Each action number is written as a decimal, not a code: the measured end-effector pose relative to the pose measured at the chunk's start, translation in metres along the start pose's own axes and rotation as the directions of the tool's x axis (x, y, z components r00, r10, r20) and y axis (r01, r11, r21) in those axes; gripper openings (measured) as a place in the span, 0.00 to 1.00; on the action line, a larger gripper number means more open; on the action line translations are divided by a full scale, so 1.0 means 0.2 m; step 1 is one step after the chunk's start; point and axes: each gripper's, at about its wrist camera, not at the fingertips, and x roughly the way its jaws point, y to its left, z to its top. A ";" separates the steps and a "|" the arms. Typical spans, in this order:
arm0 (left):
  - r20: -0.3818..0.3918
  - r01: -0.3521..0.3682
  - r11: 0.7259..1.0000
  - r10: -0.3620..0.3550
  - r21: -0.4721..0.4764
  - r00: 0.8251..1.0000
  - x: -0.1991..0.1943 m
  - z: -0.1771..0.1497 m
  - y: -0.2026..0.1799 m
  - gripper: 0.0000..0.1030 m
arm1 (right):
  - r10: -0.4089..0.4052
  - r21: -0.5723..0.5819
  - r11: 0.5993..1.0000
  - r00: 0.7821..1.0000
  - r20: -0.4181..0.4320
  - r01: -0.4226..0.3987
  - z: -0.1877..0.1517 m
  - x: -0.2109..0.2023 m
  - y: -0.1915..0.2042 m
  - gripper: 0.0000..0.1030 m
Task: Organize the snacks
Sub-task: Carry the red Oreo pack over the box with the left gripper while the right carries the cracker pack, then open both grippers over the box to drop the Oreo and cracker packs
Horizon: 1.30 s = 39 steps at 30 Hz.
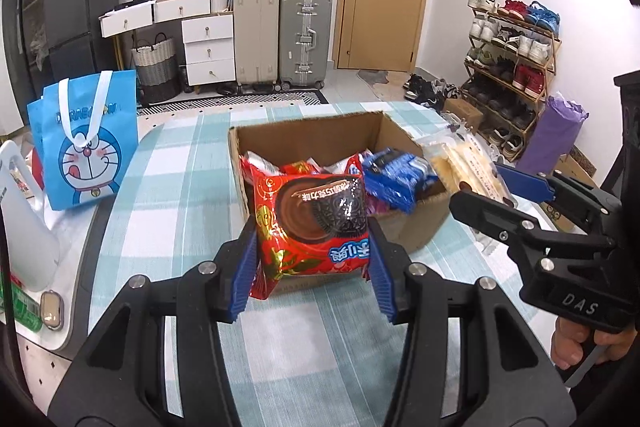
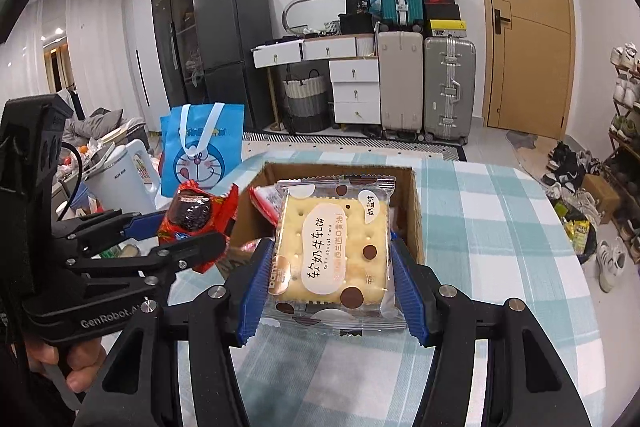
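Observation:
My left gripper (image 1: 314,267) is shut on a red Oreo packet (image 1: 312,227), held just in front of the cardboard box (image 1: 416,227). The box holds red and blue snack packets (image 1: 396,179). My right gripper (image 2: 330,287) is shut on a clear-wrapped nougat cracker packet (image 2: 332,251), held above the box's (image 2: 416,223) near edge. In the left wrist view the right gripper (image 1: 488,195) and its cracker packet (image 1: 468,167) are over the box's right corner. In the right wrist view the left gripper (image 2: 176,235) with the Oreo packet (image 2: 194,215) is left of the box.
The box stands on a table with a teal checked cloth (image 1: 168,163). A blue Doraemon bag (image 1: 86,143) stands at the table's left, with a white kettle (image 2: 124,175) beside it. Suitcases (image 1: 304,35), drawers and a shoe rack (image 1: 512,67) stand beyond the table.

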 end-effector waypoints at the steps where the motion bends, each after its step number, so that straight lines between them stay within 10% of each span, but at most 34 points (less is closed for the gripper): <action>1: 0.003 -0.003 1.000 0.003 -0.002 1.000 0.01 0.01 0.00 0.45 | 0.001 0.002 1.000 1.000 0.008 -0.001 0.01 0.01 0.00 0.56; 33: -0.029 -0.067 0.998 0.067 -0.006 0.997 0.55 0.10 0.12 0.45 | -0.035 0.151 0.988 0.999 0.017 0.032 0.13 0.44 -0.15 0.57; 39: -0.023 -0.076 0.996 0.077 0.035 0.997 0.56 0.09 0.09 0.49 | -0.042 0.139 0.990 0.997 0.059 0.034 0.12 0.36 -0.17 0.80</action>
